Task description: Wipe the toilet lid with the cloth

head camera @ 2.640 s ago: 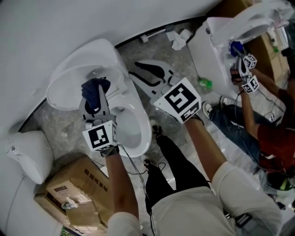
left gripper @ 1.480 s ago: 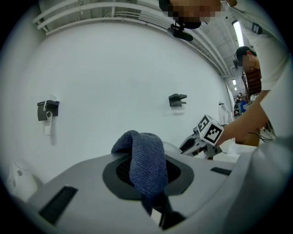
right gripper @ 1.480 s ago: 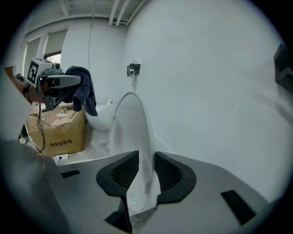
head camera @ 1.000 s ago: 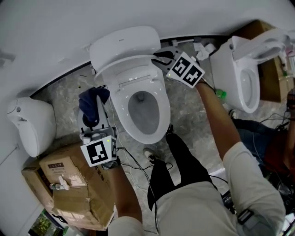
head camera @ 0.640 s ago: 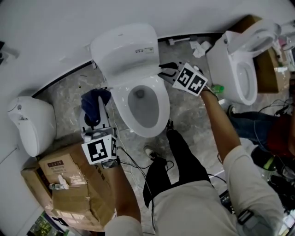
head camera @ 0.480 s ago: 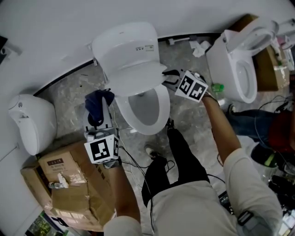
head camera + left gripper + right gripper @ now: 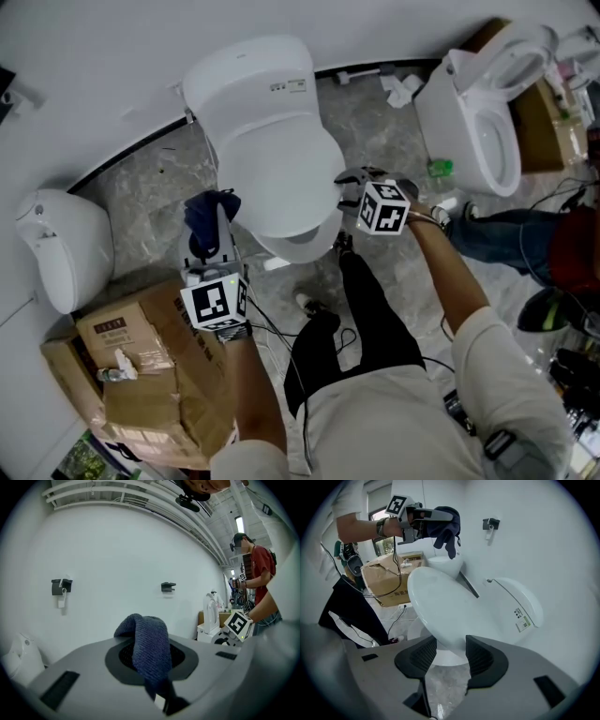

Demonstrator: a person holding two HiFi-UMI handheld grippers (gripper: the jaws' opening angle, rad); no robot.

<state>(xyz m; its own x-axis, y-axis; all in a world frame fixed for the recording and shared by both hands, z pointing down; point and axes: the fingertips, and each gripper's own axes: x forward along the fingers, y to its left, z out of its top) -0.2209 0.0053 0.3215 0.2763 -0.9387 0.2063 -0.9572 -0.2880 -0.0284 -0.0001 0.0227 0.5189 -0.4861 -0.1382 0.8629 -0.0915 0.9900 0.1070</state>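
A grey marbled floor (image 7: 141, 187) is bounded by a white wall (image 7: 94, 56). The toilet lid (image 7: 281, 178) is seen tilted low over its bowl. Its rim lies between the parted jaws of the right gripper (image 7: 350, 186), which have just been opening and are not pressed on it. The blue cloth (image 7: 208, 212) is clamped in the left gripper (image 7: 214, 239), beside the toilet. A cardboard box (image 7: 141, 328) is stood nearby, with small items laid on it.

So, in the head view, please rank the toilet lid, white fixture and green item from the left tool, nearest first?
1. toilet lid, just right of the left tool
2. white fixture, at far left
3. green item, at far right
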